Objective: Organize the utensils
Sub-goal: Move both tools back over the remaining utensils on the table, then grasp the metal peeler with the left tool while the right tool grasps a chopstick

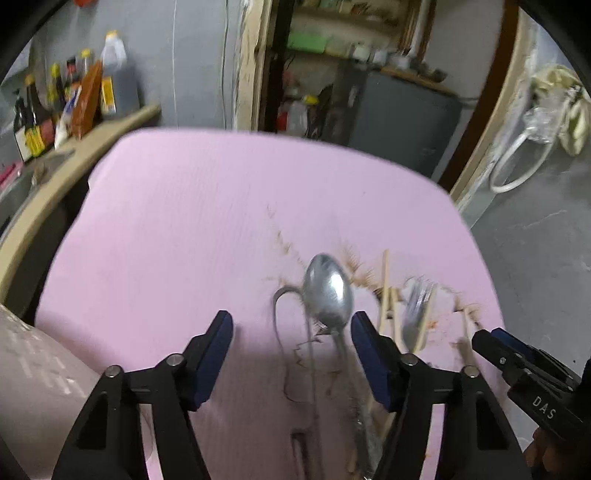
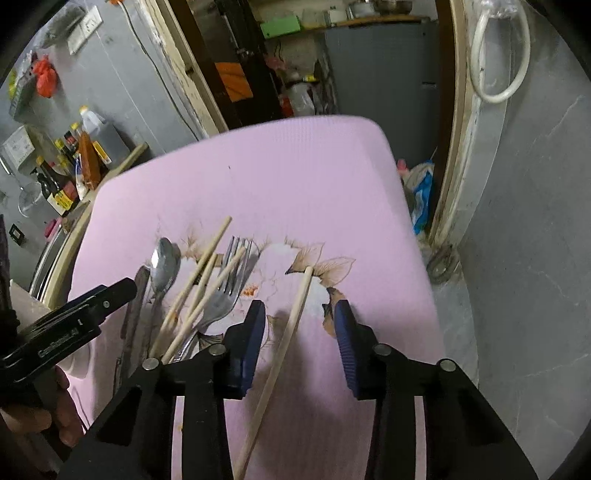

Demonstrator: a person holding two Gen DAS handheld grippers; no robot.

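On a pink flowered cloth [image 1: 184, 221] lie a metal spoon [image 1: 328, 291], a fork [image 1: 417, 306] and wooden chopsticks [image 1: 386, 291]. My left gripper [image 1: 291, 332] hangs over the spoon with its jaws apart. The spoon's neck lies between them, close to the right pad, and neither pad presses on it. In the right wrist view, my right gripper [image 2: 299, 325] straddles a single chopstick [image 2: 291, 332], with gaps on both sides. Left of it lie the fork [image 2: 229, 280], several chopsticks [image 2: 207, 280] and the spoon [image 2: 164, 262]. Each gripper shows at the edge of the other's view.
Sauce bottles [image 1: 55, 107] stand on a ledge at the far left. A pale pink cylinder [image 1: 37, 387] sits at the near left corner. Behind the table is a doorway with shelves [image 2: 295, 29]. A white cable loop [image 2: 498, 55] hangs above grey floor on the right.
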